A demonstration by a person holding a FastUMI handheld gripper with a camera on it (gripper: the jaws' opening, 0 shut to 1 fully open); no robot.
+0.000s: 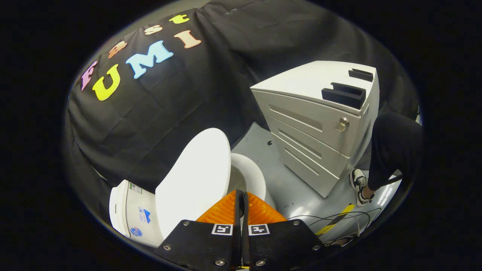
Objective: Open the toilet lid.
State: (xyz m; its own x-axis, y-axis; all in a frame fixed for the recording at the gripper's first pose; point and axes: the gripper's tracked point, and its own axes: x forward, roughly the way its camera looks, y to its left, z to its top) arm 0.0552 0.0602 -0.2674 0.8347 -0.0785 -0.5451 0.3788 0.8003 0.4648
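Toilet lid raised off bowl, gripper fingers closed together w/ nothing between.

Lid: white, smooth, oval; it was raised off the bowl and stood tilted back toward the tank.
Lid position: it lay just ahead of the fingers and to their left, its broad face turned toward the camera.
Bowl: white; its rim and hollow showed as a curved strip to the right of the lid, directly beyond the fingertips (most of it was hidden behind the lid and fingers).
Tank: white, behind the lid at its left, with small stickers on its side, against the black cloth.
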